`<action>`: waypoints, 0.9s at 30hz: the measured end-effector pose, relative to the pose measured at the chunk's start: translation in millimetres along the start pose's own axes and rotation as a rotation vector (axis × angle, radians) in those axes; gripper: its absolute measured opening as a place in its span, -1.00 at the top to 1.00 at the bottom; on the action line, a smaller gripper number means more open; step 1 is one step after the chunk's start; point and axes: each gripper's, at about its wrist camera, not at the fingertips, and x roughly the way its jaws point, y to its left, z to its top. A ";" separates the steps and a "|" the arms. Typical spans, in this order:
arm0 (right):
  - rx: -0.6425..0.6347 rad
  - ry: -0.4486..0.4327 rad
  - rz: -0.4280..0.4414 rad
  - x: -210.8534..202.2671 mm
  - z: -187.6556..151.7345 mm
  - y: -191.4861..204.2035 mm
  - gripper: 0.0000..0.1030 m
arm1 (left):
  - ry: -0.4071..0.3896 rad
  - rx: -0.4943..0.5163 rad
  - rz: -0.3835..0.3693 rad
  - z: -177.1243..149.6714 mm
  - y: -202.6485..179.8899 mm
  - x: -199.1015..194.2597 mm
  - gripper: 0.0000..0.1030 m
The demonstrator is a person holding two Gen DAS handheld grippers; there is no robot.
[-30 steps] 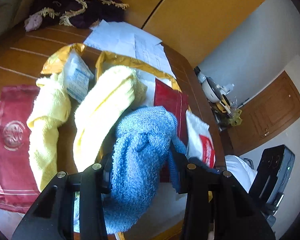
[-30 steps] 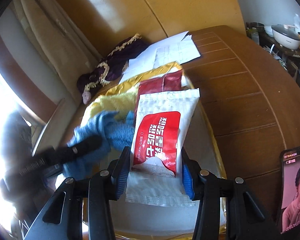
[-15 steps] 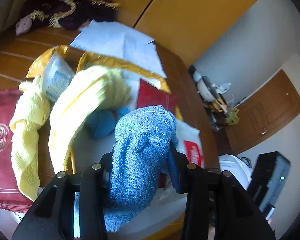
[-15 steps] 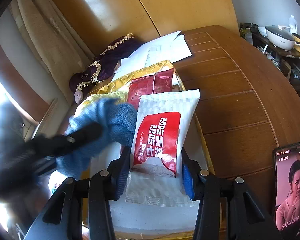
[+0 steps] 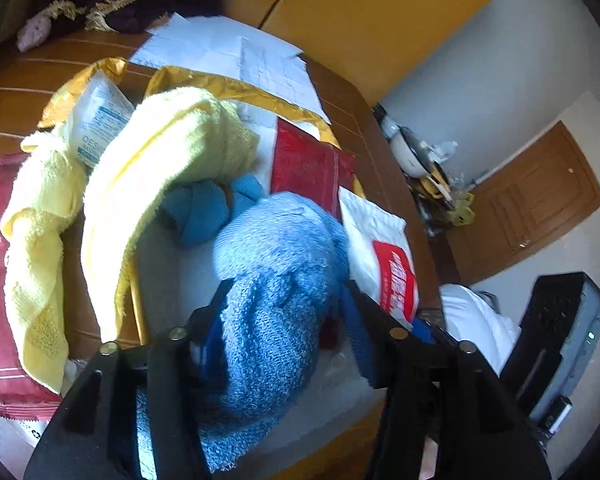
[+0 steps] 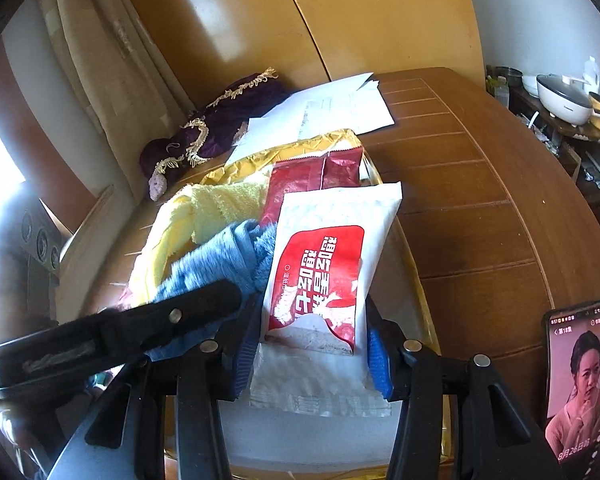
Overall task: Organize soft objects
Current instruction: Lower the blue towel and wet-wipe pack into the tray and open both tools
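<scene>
Left gripper [image 5: 284, 300] pinches fluffy blue terry towel [image 5: 276, 280] above gold-rimmed tray [image 5: 228, 84]. Right gripper [image 6: 312, 344] clamps white-red wet-wipe pack [image 6: 324, 264], just beside towel. Risk: hanging towel end snags pack, slips from jaws.

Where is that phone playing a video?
In the right wrist view, the phone lies at the lower right on the wooden table, right of the tongs.

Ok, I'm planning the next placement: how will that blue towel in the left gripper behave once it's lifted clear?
The blue towel will likely flop: it already bulges over the left gripper and sags below the fingers. It probably won't slip, since the looped terry looks grippy against the pads. It seems light for its bulk, so the trailing end may drag over the yellow towel.
</scene>
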 end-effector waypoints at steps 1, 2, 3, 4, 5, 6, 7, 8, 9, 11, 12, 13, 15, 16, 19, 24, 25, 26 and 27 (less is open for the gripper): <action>0.000 -0.003 0.002 -0.9 0.6 0.2 0.02 | 0.010 -0.002 -0.020 -1.4 0.3 -1.3 -0.13; 0.001 -0.007 0.004 -2.4 1.3 0.6 0.00 | 0.015 -0.012 -0.040 -2.4 2.5 -4.4 -0.14; 0.003 -0.013 0.003 -4.1 2.0 1.2 0.00 | 0.014 -0.020 -0.056 -2.9 4.6 -8.1 -0.15; 0.005 -0.019 -0.001 -6.0 2.7 1.8 0.00 | 0.008 -0.025 -0.079 -4.0 7.1 -13.3 -0.15; 0.005 -0.026 -0.005 -7.7 3.6 2.3 -0.05 | -0.003 -0.030 -0.098 -3.6 9.5 -18.6 -0.18; 0.007 -0.035 -0.011 -9.9 4.5 2.9 -0.12 | -0.019 -0.032 -0.114 -3.1 11.5 -24.2 -0.28; 0.011 -0.043 -0.017 -11.5 5.4 3.3 -0.13 | -0.034 -0.036 -0.124 -1.9 13.2 -28.7 -0.34; 0.015 -0.049 -0.022 -13.2 6.1 3.9 -0.14 | -0.050 -0.041 -0.136 -0.5 14.8 -33.3 -0.40; 0.018 -0.059 -0.027 -16.3 7.3 4.8 -0.15 | -0.059 -0.041 -0.143 0.6 15.6 -36.1 -0.40; 0.020 -0.075 -0.034 -20.9 8.5 6.7 -0.16 | -0.071 -0.042 -0.149 2.4 17.3 -42.1 -0.40; 0.020 -0.089 -0.049 -24.3 8.7 8.6 -0.16 | -0.082 -0.041 -0.153 2.9 18.4 -45.4 -0.40; 0.014 -0.102 -0.061 -27.4 9.0 11.3 -0.16 | -0.091 -0.038 -0.151 3.3 19.0 -48.3 -0.40; -0.008 -0.124 -0.061 -33.9 8.6 19.0 -0.18 | -0.115 -0.035 -0.145 4.4 22.8 -55.3 -0.40; -0.015 -0.130 -0.050 -35.8 8.4 22.7 -0.18 | -0.124 -0.036 -0.142 4.7 25.7 -58.6 -0.40; -0.035 -0.125 0.013 -36.0 8.1 34.6 -0.19 | -0.157 -0.039 -0.129 3.9 39.5 -73.3 -0.40; -0.121 -0.101 0.134 -29.6 1.9 70.7 -0.19 | -0.246 -0.088 -0.047 3.8 75.8 -106.1 -0.40; -0.136 -0.092 0.156 -26.8 0.9 78.7 -0.19 | -0.264 -0.096 -0.017 2.7 83.1 -111.6 -0.40; -0.144 -0.083 0.175 -23.9 -0.6 85.5 -0.19 | -0.285 -0.105 0.019 1.1 91.4 -118.1 -0.40; -0.150 -0.071 0.193 -20.6 -1.4 91.0 -0.19 | -0.300 -0.114 0.049 -0.7 98.4 -123.6 -0.40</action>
